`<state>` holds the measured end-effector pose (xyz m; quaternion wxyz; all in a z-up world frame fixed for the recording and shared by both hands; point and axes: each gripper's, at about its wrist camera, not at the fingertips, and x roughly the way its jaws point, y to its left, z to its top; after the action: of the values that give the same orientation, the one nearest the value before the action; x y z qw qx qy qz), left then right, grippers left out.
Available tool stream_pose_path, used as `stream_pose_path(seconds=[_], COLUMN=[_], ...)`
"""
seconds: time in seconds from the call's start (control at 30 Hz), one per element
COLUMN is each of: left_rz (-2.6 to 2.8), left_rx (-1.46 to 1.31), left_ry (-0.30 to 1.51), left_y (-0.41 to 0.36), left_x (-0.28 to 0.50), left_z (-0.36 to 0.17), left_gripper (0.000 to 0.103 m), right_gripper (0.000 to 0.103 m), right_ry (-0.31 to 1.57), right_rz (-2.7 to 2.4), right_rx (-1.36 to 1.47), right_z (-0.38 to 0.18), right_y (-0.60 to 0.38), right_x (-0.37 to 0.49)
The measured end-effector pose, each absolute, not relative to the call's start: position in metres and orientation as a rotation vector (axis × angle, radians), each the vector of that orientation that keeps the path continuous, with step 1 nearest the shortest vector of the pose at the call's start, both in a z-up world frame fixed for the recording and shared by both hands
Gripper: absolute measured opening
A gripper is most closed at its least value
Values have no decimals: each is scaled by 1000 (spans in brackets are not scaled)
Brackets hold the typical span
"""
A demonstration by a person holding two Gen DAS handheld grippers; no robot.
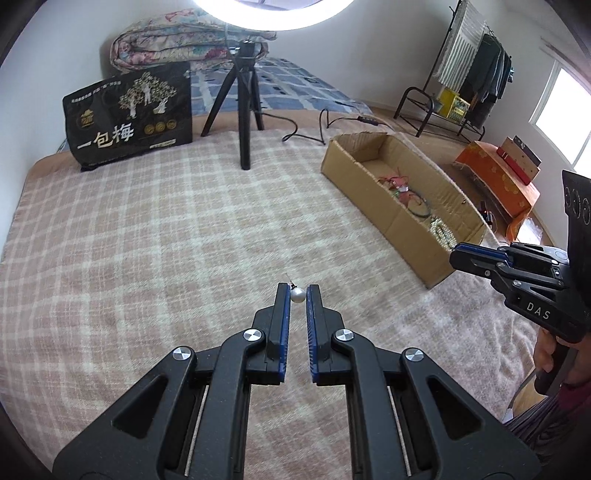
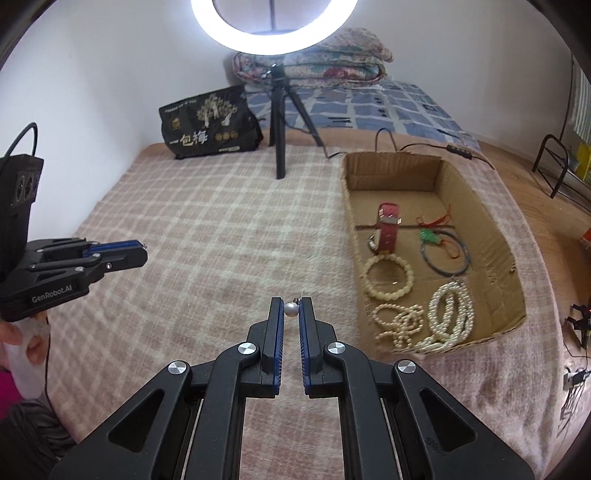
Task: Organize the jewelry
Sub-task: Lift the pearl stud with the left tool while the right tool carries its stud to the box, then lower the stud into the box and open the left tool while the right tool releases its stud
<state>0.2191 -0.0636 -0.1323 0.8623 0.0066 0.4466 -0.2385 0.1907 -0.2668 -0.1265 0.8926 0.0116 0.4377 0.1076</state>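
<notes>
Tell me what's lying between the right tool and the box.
Nothing but bare plaid blanket, as the right wrist view shows. The right tool, gripping a pearl, is just left of the box.

White walls, checked blanket (image 1: 184, 236), glowing ring light (image 2: 275, 27) on tripod (image 2: 282, 122), bright window (image 1: 565, 110).

Our right gripper (image 2: 291, 308) pinches a small silvery pearl earring (image 2: 291, 309) between its blue-lined fingertips (image 2: 276, 314), above the pink plaid blanket (image 2: 207, 236). To our right lies the open cardboard box (image 2: 491, 236), where we see a red strap (image 2: 386, 225), a dark bangle (image 2: 445, 254), a cream bead bracelet (image 2: 388, 275) and pearl strands (image 2: 448, 317). Our left gripper (image 2: 142, 253) hangs at the left edge, its jaws together on something tiny that we cannot make out. A ring light (image 2: 275, 33) on a tripod stands behind.
</notes>
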Motion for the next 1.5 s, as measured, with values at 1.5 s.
stream_pose_path(seconds=[1.5], left_rz=[-621], left_rx=[87], left_ry=[829], left_y=[-244], left_x=[335], left_z=[-112], left_gripper=[7], right_gripper=[6], right_ry=[911], right_rz=[135], right_rx=[26], right_z=[-127], right_y=[-382], right_x=[330])
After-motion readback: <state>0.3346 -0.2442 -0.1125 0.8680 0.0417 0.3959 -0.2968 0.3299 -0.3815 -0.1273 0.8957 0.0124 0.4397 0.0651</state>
